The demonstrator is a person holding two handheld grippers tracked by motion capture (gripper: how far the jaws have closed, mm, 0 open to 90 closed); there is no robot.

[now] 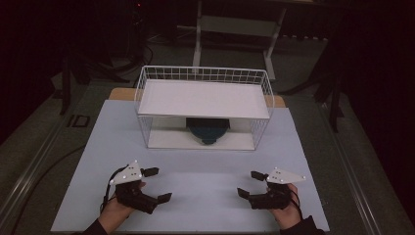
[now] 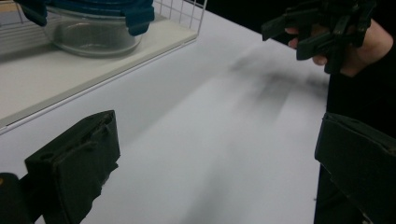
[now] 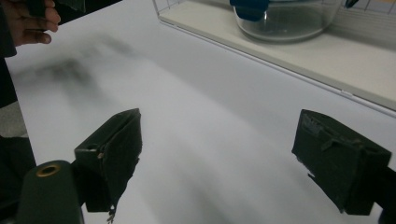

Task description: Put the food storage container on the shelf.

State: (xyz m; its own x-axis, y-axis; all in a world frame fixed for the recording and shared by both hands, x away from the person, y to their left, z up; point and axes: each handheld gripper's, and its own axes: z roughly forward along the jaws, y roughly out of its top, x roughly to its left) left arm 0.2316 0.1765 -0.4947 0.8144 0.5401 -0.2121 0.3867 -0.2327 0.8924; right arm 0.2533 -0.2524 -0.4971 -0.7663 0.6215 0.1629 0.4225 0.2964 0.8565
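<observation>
A white wire rack (image 1: pixel 203 105) with a flat white top shelf stands at the back of the white table mat (image 1: pixel 195 171). On its lower board sits a clear glass container with a blue clip lid (image 1: pixel 208 129), also seen as the glass container (image 2: pixel 93 28) and the glass container (image 3: pixel 285 18). My left gripper (image 1: pixel 157 184) rests near the front left, jaws wide apart and empty. My right gripper (image 1: pixel 249 183) rests at the front right, open and empty. The two point toward each other. In the left gripper view the right gripper (image 2: pixel 299 32) shows at upper right.
The mat lies on a wooden table with grey floor around it. A white frame stand (image 1: pixel 235 29) is behind the rack. Dark stands (image 1: pixel 335 93) flank the table on the right. The rack's lower board edge (image 2: pixel 116 77) runs close to the left jaw.
</observation>
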